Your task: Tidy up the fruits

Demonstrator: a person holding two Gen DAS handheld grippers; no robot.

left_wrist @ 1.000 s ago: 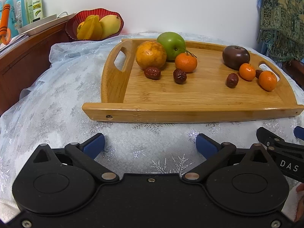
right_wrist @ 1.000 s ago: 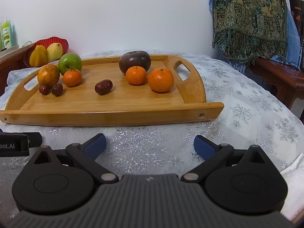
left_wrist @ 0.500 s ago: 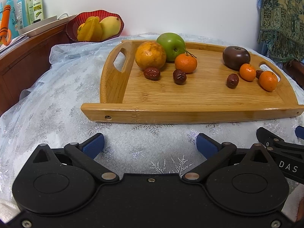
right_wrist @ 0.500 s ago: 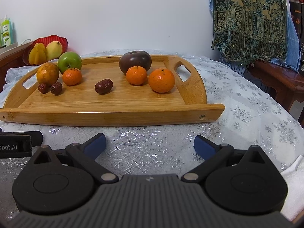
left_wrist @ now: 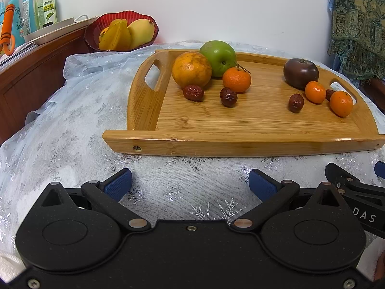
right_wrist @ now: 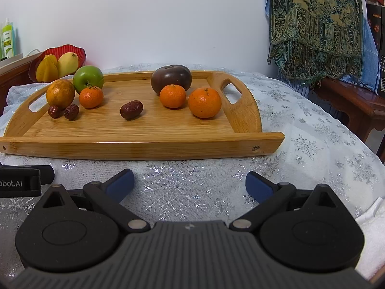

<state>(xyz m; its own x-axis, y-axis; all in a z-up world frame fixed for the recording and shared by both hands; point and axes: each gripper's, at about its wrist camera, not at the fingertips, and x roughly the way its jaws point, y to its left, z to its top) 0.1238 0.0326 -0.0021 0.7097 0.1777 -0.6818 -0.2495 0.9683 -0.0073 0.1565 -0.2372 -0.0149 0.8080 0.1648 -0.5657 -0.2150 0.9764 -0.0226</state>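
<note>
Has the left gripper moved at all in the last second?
Barely. The left gripper crept slightly left: the bamboo tray's near rim sits marginally rightward and lower than before.

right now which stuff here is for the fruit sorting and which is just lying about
For the job:
- wooden tray
- green apple
- large orange
- mandarins
- dark round fruit
- red dates
- possibly the red fruit bowl

Lying about:
- bottles
- patterned cloth
- white towel

Honey-tan bamboo tray [left_wrist: 252,142] on a white tablecloth [right_wrist: 312,149] with silver snowflakes; green apple [left_wrist: 217,56], orange tangerines [right_wrist: 204,102], dark purple-brown fruit [right_wrist: 171,77], maroon jujubes [right_wrist: 131,109], red bowl [left_wrist: 93,30], teal-and-gold paisley shawl [right_wrist: 315,24], blue finger pads [right_wrist: 120,184]
</note>
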